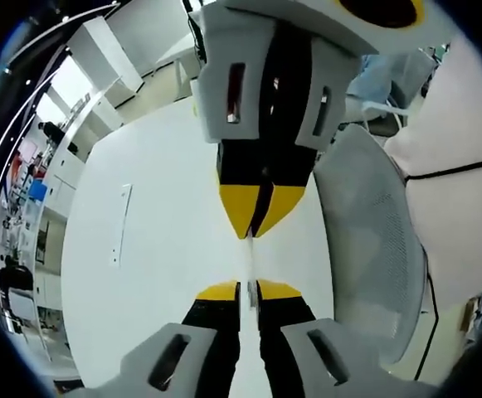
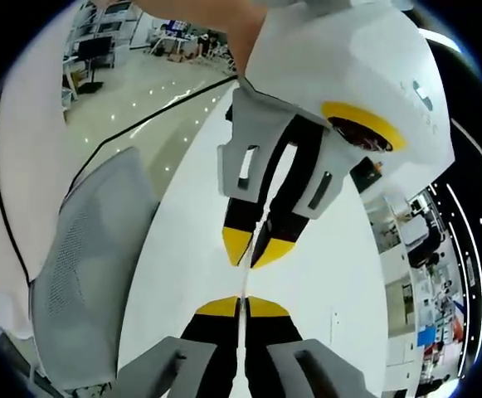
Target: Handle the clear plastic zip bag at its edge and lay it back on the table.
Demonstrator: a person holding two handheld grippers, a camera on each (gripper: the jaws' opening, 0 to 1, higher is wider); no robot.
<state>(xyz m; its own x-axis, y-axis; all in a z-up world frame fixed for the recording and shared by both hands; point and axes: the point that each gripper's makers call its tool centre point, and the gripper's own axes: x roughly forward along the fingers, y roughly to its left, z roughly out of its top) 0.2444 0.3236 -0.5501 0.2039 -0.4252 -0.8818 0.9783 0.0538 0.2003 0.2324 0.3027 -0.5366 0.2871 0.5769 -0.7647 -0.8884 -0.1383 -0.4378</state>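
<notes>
If either gripper loosens, the thin edge could slip out and the bag would drop crookedly to the table. The left gripper and right gripper are both clamped on that edge (barely visible, edge-on), tips facing, above the table.

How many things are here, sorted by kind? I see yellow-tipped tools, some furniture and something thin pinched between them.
Grippers: 2 (left gripper, right gripper)
Clear bag: 1
Table: 1
Mesh chair: 1
Total: 5
</notes>
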